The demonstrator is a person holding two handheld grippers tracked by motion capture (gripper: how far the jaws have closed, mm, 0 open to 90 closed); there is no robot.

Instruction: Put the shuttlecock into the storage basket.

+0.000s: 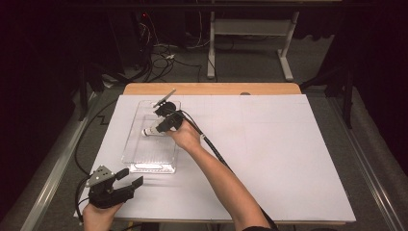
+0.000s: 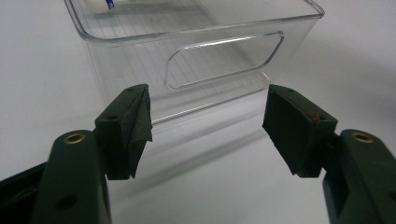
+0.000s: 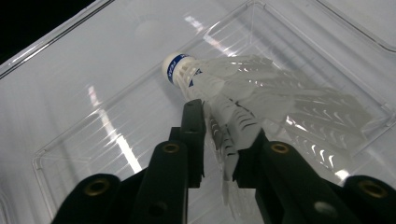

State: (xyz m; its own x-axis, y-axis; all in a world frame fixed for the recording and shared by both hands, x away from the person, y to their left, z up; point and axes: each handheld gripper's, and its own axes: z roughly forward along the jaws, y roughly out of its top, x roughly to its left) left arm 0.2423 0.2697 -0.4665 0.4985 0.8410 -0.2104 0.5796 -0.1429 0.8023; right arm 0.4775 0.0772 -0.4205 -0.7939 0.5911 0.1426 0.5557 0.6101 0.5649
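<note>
The white bench (image 1: 269,159) carries a clear bin (image 1: 139,163) left of centre. Inside it, toward the upper end, lies a shuttlecock (image 3: 243,93), feathers between the right gripper (image 3: 224,135)'s narrow fingers, apparently being set down there. Lower left, the left gripper (image 2: 208,126) waits with fingers wide and empty.

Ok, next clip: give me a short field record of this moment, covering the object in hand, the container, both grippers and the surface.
object: white feathered shuttlecock with blue-banded cork, lying in the container
container: clear plastic rectangular bin, with a cut-out handle in its end wall
right gripper: reaching into the bin, fingers on either side of the shuttlecock's feathers; grip unclear
left gripper: open, nothing between its fingers, resting near the bin's near end
surface: white sheet over the wooden table
</note>
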